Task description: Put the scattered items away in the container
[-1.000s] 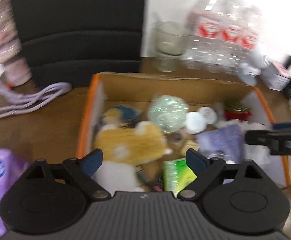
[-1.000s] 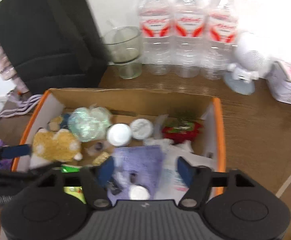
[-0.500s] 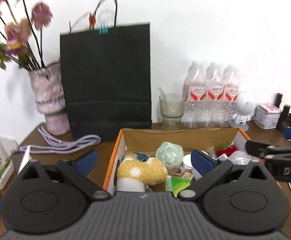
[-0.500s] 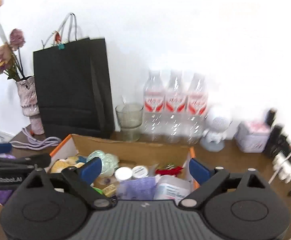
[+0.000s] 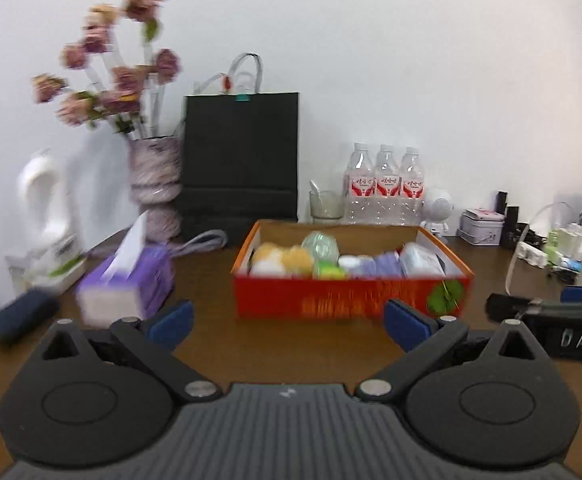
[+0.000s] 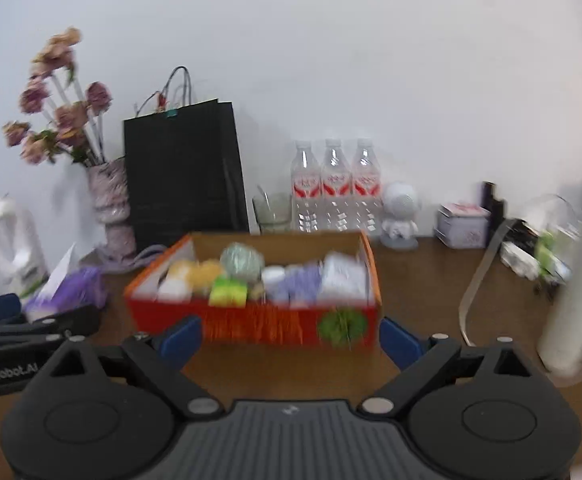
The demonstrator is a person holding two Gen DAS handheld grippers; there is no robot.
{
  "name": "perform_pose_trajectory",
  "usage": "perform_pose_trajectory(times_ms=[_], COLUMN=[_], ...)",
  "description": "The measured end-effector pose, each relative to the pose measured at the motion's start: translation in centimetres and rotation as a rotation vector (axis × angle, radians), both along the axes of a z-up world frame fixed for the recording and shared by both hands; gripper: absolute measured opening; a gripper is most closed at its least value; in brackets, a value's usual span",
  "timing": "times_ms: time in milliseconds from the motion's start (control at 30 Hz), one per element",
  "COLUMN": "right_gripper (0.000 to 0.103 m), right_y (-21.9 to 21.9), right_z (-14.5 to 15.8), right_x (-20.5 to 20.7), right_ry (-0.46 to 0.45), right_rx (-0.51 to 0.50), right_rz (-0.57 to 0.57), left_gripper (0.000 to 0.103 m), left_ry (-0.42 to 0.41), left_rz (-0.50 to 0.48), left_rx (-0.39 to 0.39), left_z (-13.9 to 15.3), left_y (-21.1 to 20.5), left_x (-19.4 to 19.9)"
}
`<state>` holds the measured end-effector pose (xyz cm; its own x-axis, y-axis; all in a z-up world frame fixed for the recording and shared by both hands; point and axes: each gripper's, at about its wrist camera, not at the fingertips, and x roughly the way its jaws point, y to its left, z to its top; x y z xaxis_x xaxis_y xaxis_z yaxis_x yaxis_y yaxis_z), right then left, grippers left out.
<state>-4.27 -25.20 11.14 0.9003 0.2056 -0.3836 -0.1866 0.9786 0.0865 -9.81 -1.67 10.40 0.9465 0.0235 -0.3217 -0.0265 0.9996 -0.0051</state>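
An orange-rimmed cardboard box (image 5: 347,296) with a red front stands mid-table, also in the right wrist view (image 6: 259,324). It holds a yellow plush toy (image 5: 283,258), a glittery green ball (image 5: 322,245), a green packet (image 6: 229,292), purple cloth (image 5: 387,262) and a white pack (image 5: 419,260). My left gripper (image 5: 287,322) hangs open in front of the box, nothing between its blue pads. My right gripper (image 6: 291,339) is open beside it, likewise empty and short of the box. Each gripper's black fingers (image 5: 531,308) show at the edge of the other's view.
Left of the box lie a purple tissue pack (image 5: 127,280), a dark case (image 5: 19,316) and a white spray bottle (image 5: 47,216). Behind stand a flower vase (image 5: 155,184), black paper bag (image 5: 241,160), glass (image 5: 325,204) and three water bottles (image 5: 385,188). A white cylinder (image 6: 575,296) and cables crowd the right.
Both grippers drew back from over the box and tipped up, so the box now sits farther off with its red front showing. Both sets of jaws spread wider.
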Motion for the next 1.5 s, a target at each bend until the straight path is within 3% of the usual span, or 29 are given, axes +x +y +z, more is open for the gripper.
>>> perform_pose_trajectory(times_ms=[100, 167, 300, 433, 533, 667, 833, 1233, 1500], right_gripper=[0.096, 0.098, 0.099, 0.1, 0.1, 0.1, 0.1, 0.1, 0.103], right_y=[-1.2, -1.3, -1.0, -0.5, -0.8, -0.2, 0.3, 1.2, 1.1], right_z=[-2.2, -3.6, -4.8, -5.4, -6.2, -7.6, -9.1, -10.3, -10.5], right_x=[-6.6, -9.9, -12.2, -10.4, -8.1, -3.4, 0.6, 1.5, 1.6], right_ry=[-0.056, -0.077, -0.067, -0.001, 0.065, 0.143, 0.248, 0.278, 0.286], right_rx=[0.04, 0.005, -0.054, -0.053, -0.017, -0.017, -0.007, -0.113, -0.133], right_rz=[0.005, 0.016, 0.033, 0.026, 0.029, 0.028, 0.031, 0.022, 0.042], left_gripper=[0.103, 0.103, 0.103, 0.103, 0.103, 0.103, 0.103, 0.103, 0.103], left_ry=[0.008, 0.031, 0.034, 0.067, 0.135, 0.218, 0.28, 0.368, 0.372], left_rz=[0.025, 0.042, 0.054, 0.037, -0.011, -0.009, 0.004, -0.068, -0.032], left_rx=[0.01, 0.031, 0.036, 0.028, 0.012, 0.024, 0.029, 0.074, 0.022], left_z=[-2.4, -3.2, -3.2, -3.6, -4.5, -5.9, -7.2, -8.5, -8.7], left_y=[1.0, 1.6, 2.2, 1.8, 1.0, 0.5, 0.9, 0.3, 0.4], left_x=[-4.9, -6.5, -6.9, -4.6, -1.1, 3.4, 5.6, 6.4, 6.4])
